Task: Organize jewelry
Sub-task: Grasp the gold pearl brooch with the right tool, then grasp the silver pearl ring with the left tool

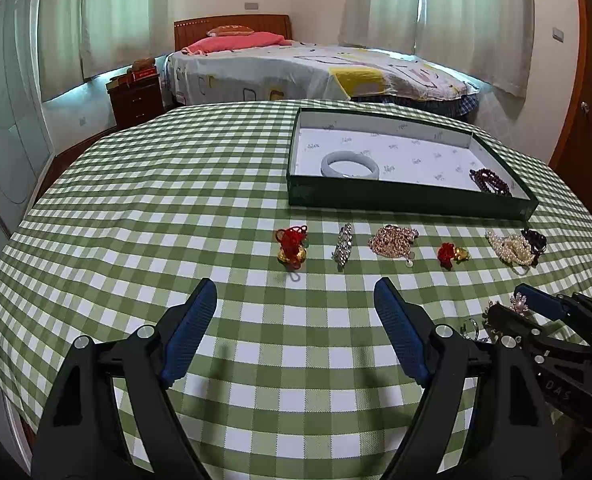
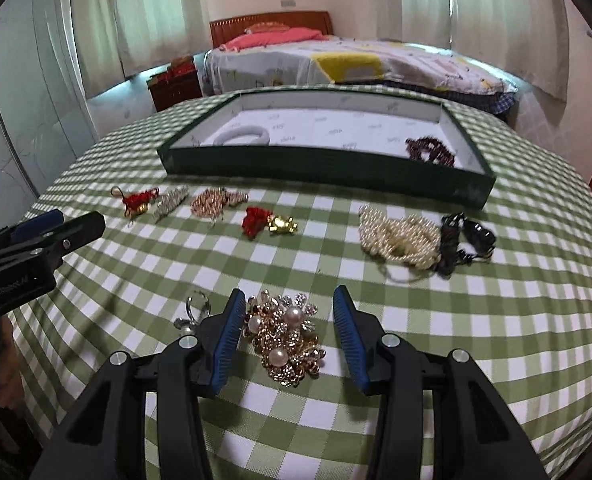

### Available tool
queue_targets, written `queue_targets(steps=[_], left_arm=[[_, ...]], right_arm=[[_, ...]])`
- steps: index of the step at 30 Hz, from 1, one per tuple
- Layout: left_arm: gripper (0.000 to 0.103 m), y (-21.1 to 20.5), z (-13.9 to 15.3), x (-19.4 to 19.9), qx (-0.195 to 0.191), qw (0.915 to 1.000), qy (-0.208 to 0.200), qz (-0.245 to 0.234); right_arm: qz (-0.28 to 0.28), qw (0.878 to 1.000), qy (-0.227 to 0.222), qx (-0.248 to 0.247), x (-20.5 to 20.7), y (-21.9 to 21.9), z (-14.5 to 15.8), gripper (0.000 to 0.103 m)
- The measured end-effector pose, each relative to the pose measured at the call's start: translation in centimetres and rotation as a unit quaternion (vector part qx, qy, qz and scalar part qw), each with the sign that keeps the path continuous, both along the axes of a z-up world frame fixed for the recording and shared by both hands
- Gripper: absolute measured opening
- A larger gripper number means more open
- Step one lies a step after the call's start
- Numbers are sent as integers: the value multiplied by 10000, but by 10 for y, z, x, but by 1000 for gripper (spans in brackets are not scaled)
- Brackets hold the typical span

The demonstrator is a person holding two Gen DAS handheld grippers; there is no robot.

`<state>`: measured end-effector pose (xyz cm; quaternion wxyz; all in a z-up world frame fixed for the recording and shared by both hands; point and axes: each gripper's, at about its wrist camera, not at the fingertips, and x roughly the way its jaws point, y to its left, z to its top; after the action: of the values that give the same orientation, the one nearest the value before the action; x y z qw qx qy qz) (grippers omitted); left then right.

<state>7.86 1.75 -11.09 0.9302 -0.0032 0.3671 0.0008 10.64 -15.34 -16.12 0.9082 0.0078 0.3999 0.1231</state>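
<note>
A gold and pearl brooch lies on the checked tablecloth between the fingers of my right gripper, which stands open around it; the right pad is clear of it. The brooch and right gripper also show at the left wrist view's right edge. My left gripper is wide open over bare cloth, holding nothing. A dark green tray at the back holds a white bangle and a dark red bead bracelet.
In front of the tray lies a row: red knot charm, rhinestone clip, rose-gold chain, red flower with gold piece, pearl necklace, black bracelet. A clear ring sits left of the brooch. A bed stands behind the table.
</note>
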Motion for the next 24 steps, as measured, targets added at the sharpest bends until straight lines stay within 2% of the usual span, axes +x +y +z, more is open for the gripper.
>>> queue_targets(steps=[2,3,7,15,24], left_arm=[[79,-1,-2,1,-4,10000,38,5],[79,-2,-2,1,-4,10000,48,6],[79,-4,-4,1,-24,10000,93,7],[79,-17,-6,-2,-102,9998,142,-125],[79,-50,-7,-7,-141,9980,181,-583]], right_arm=[[22,10000,9,-16,-1,0,0,43],[70,10000,14,5,-1,1,0,36],[215,9998,-16,-14,-5,5,1,23],[26,9997,-193,117,-12,-13,10,23],[-593,9975,-320,217,-10,-61,13,23]])
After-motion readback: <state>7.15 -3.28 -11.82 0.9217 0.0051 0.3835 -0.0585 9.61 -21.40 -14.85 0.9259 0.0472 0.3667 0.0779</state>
